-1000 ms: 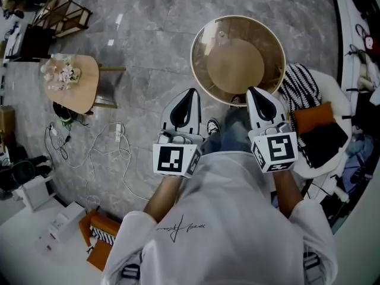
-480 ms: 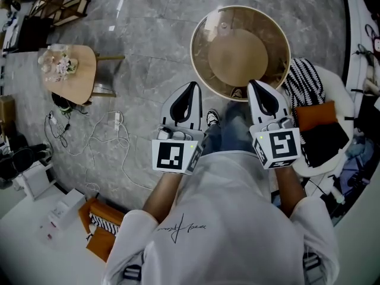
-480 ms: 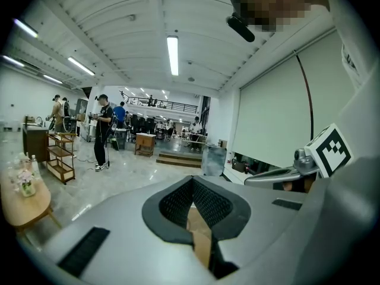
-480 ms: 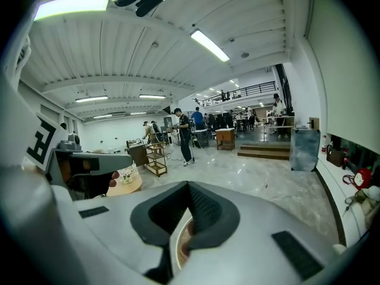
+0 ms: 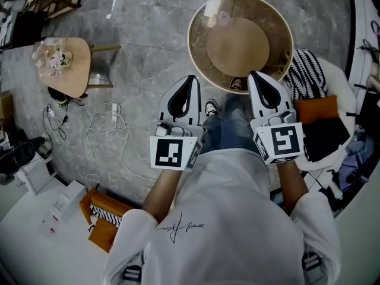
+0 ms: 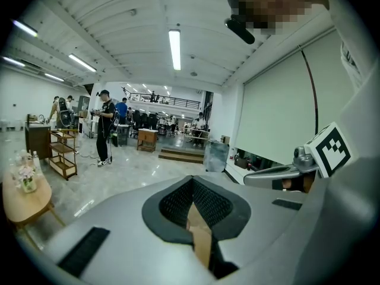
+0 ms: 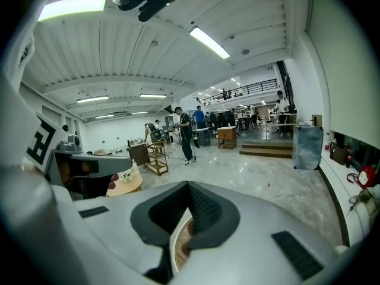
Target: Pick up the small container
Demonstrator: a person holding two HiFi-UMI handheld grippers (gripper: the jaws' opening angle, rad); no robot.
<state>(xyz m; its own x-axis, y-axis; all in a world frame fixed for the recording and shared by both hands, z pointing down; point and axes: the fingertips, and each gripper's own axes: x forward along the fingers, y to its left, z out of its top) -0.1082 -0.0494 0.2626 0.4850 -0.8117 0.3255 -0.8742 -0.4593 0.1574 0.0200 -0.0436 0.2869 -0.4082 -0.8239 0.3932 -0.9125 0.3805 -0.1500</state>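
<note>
Strip lights (image 6: 174, 49) hang over a grey marble floor (image 5: 148, 34) with a round table (image 5: 191, 46).

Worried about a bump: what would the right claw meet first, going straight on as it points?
Probably the near rim of the round table, just ahead of the right claw; depth is unclear, so it might pass above.

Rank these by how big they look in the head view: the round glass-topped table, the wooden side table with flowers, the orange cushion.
1. round glass-topped table, by far the largest.
2. wooden side table, clearly smaller.
3. orange cushion, the smallest, narrower than the side table.
</note>
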